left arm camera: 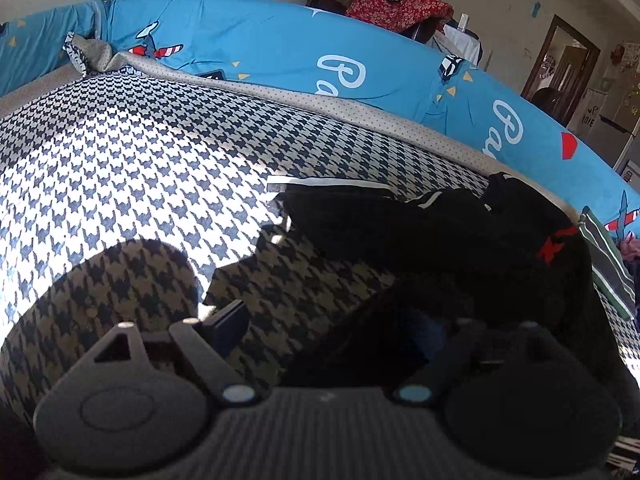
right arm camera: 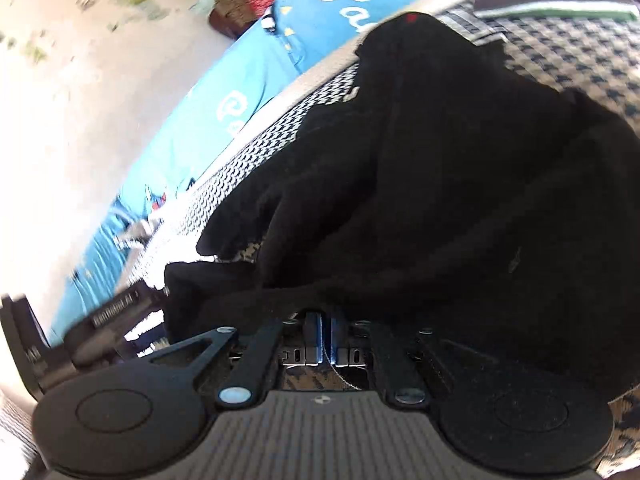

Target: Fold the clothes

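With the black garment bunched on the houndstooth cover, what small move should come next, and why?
Probably close the left gripper on the near edge of the black garment. Its jaws stand open with dark cloth near them, while the right gripper is shut at the crumpled cloth's edge; whether it pinches cloth is unclear.

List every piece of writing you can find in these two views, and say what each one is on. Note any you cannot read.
"Pa", white script, cut off by a fold: blue bedding, seen more than once in both views.
"LOVE": dark sign beside the doorway, small, so not certain.
Embossed lettering on the black bar at the left of the right wrist view: too blurred to read.
Papers on the far right wall: too small to read.
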`<state>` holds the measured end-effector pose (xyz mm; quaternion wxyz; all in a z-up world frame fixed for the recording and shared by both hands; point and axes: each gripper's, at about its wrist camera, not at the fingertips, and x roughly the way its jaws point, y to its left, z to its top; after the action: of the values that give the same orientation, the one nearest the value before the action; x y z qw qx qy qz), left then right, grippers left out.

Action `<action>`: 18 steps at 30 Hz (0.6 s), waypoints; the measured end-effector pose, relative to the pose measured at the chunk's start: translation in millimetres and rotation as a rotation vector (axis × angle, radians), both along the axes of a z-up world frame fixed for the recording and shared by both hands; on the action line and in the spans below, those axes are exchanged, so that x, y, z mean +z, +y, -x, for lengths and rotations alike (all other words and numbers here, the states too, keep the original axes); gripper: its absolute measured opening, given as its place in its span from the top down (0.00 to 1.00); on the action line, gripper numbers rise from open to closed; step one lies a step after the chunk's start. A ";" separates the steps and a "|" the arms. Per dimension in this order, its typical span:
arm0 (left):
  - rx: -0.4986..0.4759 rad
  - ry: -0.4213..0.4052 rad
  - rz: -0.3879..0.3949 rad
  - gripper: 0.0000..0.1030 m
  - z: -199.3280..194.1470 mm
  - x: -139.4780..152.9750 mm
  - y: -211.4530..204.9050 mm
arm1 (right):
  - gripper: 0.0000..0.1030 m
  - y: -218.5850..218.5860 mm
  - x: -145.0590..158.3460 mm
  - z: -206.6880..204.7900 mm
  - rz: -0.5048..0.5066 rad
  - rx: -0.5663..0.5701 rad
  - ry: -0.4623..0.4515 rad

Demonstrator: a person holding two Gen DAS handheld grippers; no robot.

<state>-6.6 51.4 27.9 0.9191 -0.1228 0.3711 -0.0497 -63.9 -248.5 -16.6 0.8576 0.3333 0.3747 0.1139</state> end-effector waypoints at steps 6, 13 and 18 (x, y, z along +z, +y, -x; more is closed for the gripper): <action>-0.017 0.043 0.015 0.12 -2.0 -8.3 -6.5 | 0.95 -41.3 -14.3 -0.6 -0.258 -0.142 0.111; -0.067 0.048 0.049 0.50 -1.7 -15.0 -16.4 | 0.94 -31.2 -2.5 -1.4 -0.080 -0.140 0.077; -0.161 0.060 0.109 0.88 -2.8 -17.3 -26.2 | 0.94 -28.1 -1.4 -2.5 -0.047 -0.132 0.063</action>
<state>-3.9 25.1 10.6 0.8926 -0.1438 0.4036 -0.1401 -61.4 -276.6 -18.0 0.8430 0.3807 0.3760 0.0555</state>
